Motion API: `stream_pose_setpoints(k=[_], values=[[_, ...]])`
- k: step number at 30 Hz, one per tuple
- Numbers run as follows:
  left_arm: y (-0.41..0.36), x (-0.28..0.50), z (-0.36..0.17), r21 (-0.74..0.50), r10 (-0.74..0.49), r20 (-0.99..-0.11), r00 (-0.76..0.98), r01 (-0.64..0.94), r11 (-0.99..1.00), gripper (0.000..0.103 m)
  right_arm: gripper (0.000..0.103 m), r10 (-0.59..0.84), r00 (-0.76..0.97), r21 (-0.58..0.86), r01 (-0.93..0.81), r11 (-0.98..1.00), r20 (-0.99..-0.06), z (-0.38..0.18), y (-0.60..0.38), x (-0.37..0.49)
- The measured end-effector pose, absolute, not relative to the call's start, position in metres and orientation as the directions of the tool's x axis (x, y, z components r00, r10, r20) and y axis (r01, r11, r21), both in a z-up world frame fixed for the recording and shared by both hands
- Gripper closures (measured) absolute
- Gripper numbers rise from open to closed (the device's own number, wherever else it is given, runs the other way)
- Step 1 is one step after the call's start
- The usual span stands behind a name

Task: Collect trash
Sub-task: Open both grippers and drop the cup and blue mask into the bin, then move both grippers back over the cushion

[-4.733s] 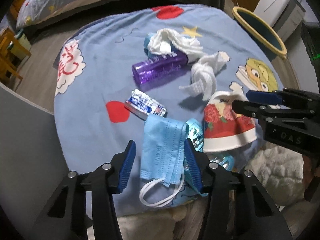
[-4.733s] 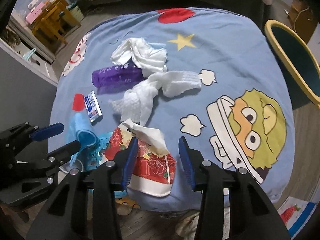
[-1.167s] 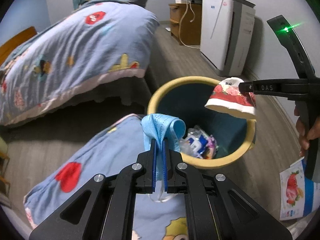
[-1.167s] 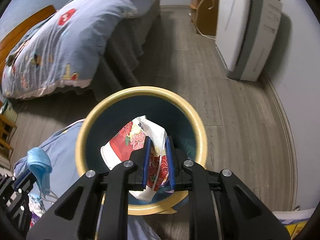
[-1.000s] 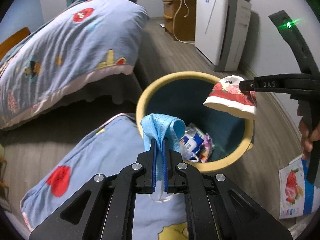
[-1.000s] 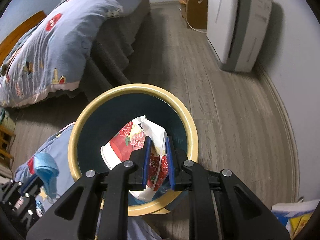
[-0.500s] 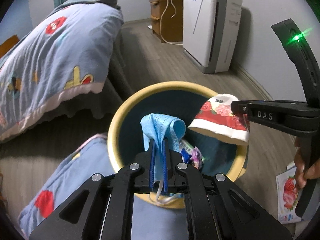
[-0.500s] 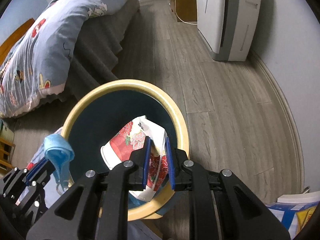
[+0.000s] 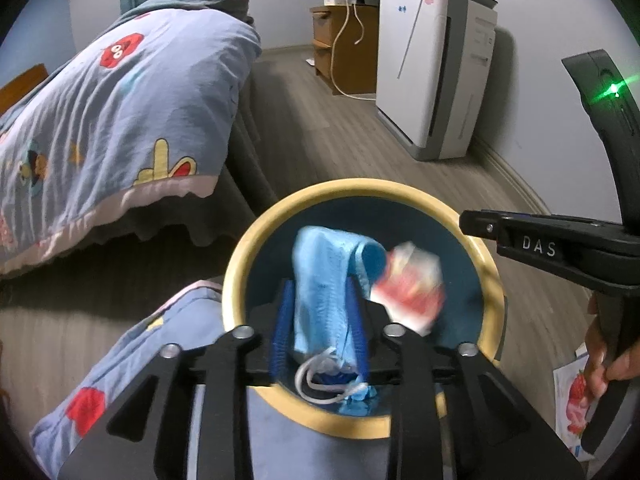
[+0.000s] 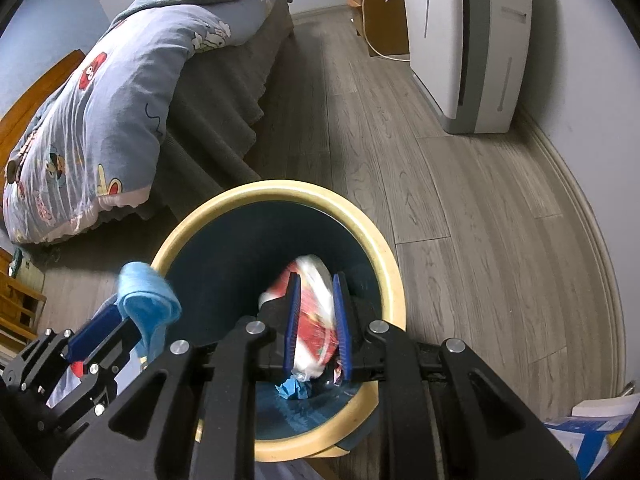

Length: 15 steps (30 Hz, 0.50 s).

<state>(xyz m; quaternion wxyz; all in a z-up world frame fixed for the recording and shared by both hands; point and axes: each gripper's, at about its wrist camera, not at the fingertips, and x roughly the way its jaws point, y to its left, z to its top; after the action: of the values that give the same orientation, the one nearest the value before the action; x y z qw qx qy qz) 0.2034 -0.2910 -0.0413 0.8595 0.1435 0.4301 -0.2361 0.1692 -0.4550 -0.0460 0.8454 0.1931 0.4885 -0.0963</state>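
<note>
A round bin [image 9: 490, 276] with a yellow rim and dark blue inside stands on the floor; it also shows in the right wrist view [image 10: 392, 280]. My left gripper [image 9: 320, 324] is open over it, with the blue face mask [image 9: 324, 280] loose between its jaws. My right gripper [image 10: 316, 316] is open over the bin, and the red flowered paper cup [image 10: 314, 312] is blurred between its jaws, falling. The cup [image 9: 412, 292] is blurred inside the bin in the left wrist view. The mask [image 10: 146, 300] shows at the left gripper in the right wrist view.
A bed with a blue cartoon quilt [image 9: 112, 120] lies to the left. A white air purifier [image 9: 432, 80] and a wooden cabinet [image 9: 344, 48] stand against the back wall. The blue-covered surface [image 9: 132, 368] lies beside the bin. Papers [image 9: 572, 396] lie on the floor at right.
Both grippers have opened over the bin. The paper cup has left the right gripper and drops into the bin. The mask hangs loose between the left jaws.
</note>
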Motion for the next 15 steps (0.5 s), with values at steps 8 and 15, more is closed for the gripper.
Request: stream_pose_setpoints(k=[8,15], values=[[-0.283,0.199,-0.033,0.062,-0.266,-0.782,0.564,0.494,0.867,0.021,0.038,0.003,0.513,0.226,0.372,0.900,-0.858,-0.042,-0.457,0.166],[-0.267,0.189,-0.021,0.088,-0.225,-0.766,0.602,0.445,0.891,0.009,0.006,-0.025,0.536,0.222,0.392,0.893,-0.844,-0.031,-0.460,0.160]])
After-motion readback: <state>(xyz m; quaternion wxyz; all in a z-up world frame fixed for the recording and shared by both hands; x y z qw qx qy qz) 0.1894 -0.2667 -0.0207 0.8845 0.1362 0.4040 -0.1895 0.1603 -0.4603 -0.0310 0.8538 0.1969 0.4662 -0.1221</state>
